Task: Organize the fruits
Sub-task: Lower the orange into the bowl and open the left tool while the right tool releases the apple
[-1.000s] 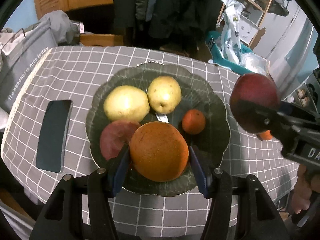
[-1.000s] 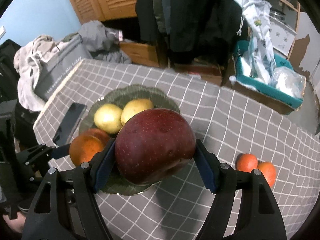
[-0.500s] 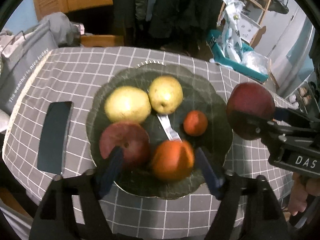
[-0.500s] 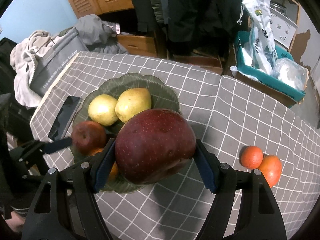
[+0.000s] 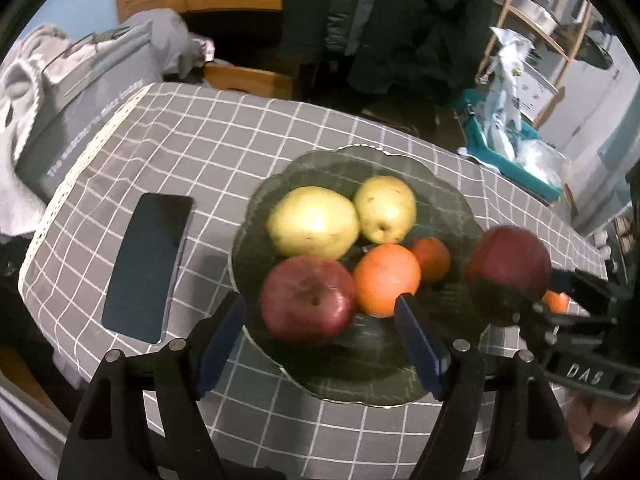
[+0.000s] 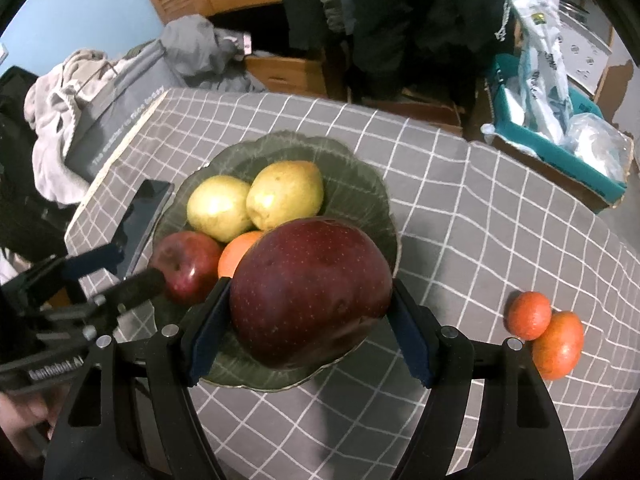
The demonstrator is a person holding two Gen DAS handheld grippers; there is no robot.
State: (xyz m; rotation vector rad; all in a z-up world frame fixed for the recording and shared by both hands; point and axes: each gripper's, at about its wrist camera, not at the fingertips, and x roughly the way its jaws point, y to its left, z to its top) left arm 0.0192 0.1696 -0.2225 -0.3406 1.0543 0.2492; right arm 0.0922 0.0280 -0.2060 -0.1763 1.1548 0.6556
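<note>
The right claw (image 6: 308, 320) is clenched on a dark red apple (image 6: 310, 292), one blue pad bearing on each flank of the fruit; the apple is carried clear of the tabletop (image 6: 500, 232) and sits in line with the near rim of the green plate (image 6: 360, 176). The left claw (image 5: 320, 332) is released and empty, its pads spread at the plate's near edge to either side of a second red apple (image 5: 308, 298) and an orange (image 5: 386, 280), touching neither as far as the views show. The plate also holds two yellow pears (image 5: 314, 220), side by side at the far side, and a small tangerine (image 5: 431, 259) to the right of the orange. From the right claw, the free space on the plate lies forward and slightly right, on the side past the tangerine; the left half is occupied. The held apple has no marked long axis, so approach angle is not critical; judged from the layout, the right claw is the one in position to deposit it, and contact with the orange is the risk. Two more tangerines (image 6: 544, 332) lie touching each other on the tabletop, well right of the plate, nearer the right claw. A dark phone (image 5: 148, 260) lies left of the plate.
</note>
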